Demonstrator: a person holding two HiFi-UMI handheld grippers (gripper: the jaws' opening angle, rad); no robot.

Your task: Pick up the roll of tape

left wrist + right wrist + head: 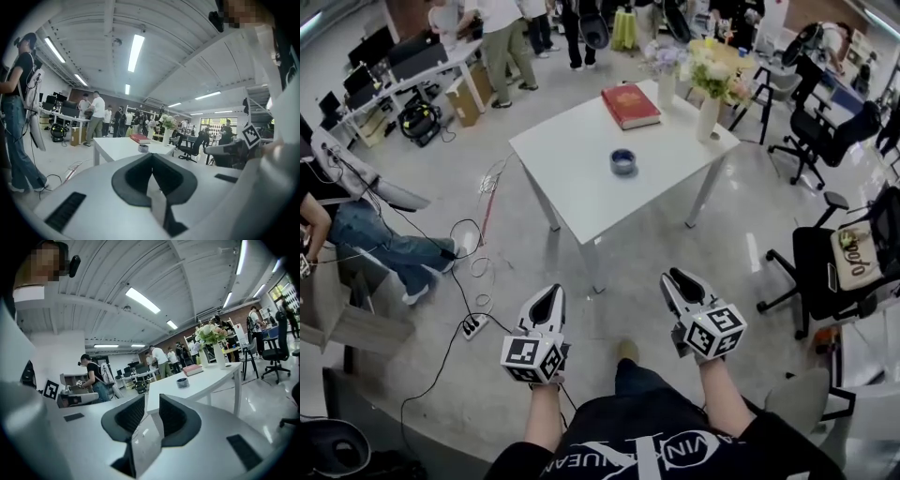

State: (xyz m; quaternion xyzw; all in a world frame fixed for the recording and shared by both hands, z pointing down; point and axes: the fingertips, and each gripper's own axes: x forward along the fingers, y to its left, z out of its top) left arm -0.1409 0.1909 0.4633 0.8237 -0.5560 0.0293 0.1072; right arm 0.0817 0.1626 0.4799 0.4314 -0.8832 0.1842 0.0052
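Observation:
The roll of tape [623,161] is a small grey-blue ring lying flat near the middle of a white table [581,183]. Both grippers hang over the floor, well short of the table's near corner. My left gripper [547,294] has its jaws together with nothing in them. My right gripper [676,278] stands open, a narrow empty gap between its jaws. The left gripper view has the tape [143,148] far beyond the closed left gripper [152,157]. The right gripper view has the tape [182,382] up and right of the right gripper [151,402].
A red book [630,105] and vases of flowers [709,77] stand on the table's far side. Black office chairs [839,267] are on the right. Cables and a power strip [472,326] lie on the floor at left, near a seated person [366,234]. Several people stand at the back.

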